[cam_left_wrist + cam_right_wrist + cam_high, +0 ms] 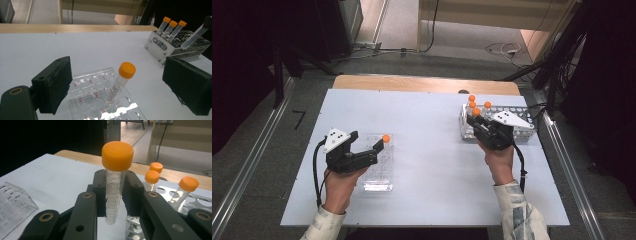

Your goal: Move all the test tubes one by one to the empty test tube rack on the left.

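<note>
Right gripper clamped on a capped tube, held upright just above the metal rack, three more tubes standing in it close by. Left gripper spread wide around the clear tray, gripping nothing, with one tube leaning in a well between the pads. Likely trouble: smooth tube sliding down through the pads if tilted, bumping neighbours on the way out, or knocking the light tray askew on insertion.
</note>
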Available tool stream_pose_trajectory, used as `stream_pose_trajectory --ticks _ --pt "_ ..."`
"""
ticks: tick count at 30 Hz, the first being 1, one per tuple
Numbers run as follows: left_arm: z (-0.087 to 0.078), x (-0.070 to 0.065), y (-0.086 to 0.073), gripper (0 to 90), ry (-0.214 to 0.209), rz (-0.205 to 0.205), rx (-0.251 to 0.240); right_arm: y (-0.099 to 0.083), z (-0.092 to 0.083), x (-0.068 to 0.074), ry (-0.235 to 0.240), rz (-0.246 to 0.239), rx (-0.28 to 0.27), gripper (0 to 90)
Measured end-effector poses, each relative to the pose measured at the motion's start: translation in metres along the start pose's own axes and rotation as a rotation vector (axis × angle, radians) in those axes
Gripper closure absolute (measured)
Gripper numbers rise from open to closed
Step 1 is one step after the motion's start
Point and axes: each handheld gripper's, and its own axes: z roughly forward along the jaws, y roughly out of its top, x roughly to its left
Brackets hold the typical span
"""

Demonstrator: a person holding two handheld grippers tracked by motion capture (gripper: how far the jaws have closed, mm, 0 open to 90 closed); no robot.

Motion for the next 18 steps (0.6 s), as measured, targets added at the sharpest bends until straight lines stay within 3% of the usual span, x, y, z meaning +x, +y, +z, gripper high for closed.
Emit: stream_pose_trajectory --ticks 18 --pt "0.006 -0.014 0.004 11.0 -0.051 0.032 -0.01 -0.023 0.011 0.045 0.12 -0.072 0.095 72.0"
